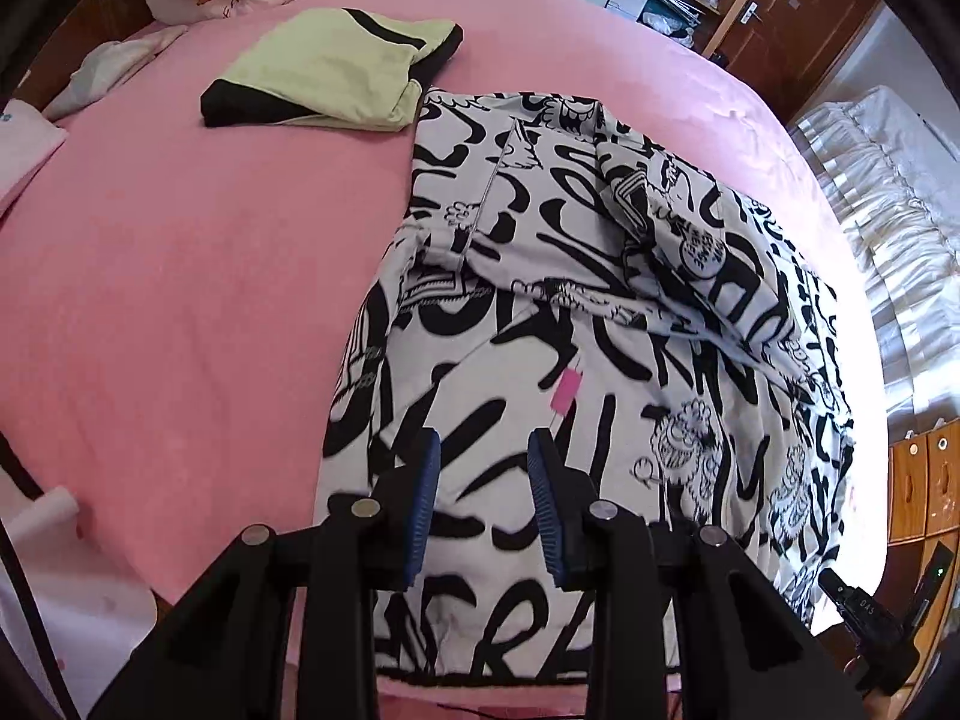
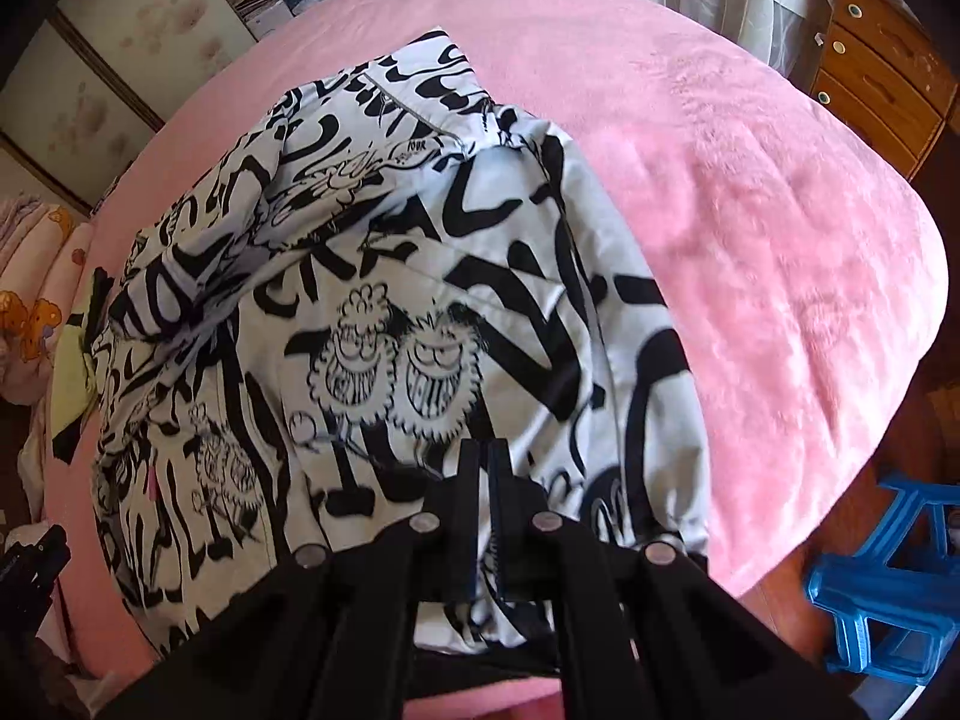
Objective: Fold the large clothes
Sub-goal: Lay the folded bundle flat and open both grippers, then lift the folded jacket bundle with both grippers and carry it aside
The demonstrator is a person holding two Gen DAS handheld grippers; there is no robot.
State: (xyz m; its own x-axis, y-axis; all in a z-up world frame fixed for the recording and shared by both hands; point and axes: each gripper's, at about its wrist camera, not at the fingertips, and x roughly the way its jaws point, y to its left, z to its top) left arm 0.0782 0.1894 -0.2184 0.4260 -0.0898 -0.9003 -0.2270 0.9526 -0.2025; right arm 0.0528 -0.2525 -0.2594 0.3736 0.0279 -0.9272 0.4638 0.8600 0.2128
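Garments number two on the pink bed: one black-and-white printed jacket and one folded pale green and black garment. Two grippers are seen, one per wrist view. One blue plastic stool is noted to the right of the right gripper's fingers, and one wooden chest of drawers far beyond them.

The jacket's near hem is partly covered by the black gripper frames in both views, and its far side is cut off at the bed's edge in the left view. A small pink tag on the jacket is too blurred to be read. The green garment is mostly hidden behind the jacket in the right view.

The left gripper is held with its blue-padded fingers apart; the jacket is seen below and beyond them, with no fabric pinched. The right gripper is shown with its fingers pressed together over the jacket's near part; whether cloth is caught between them cannot be told.
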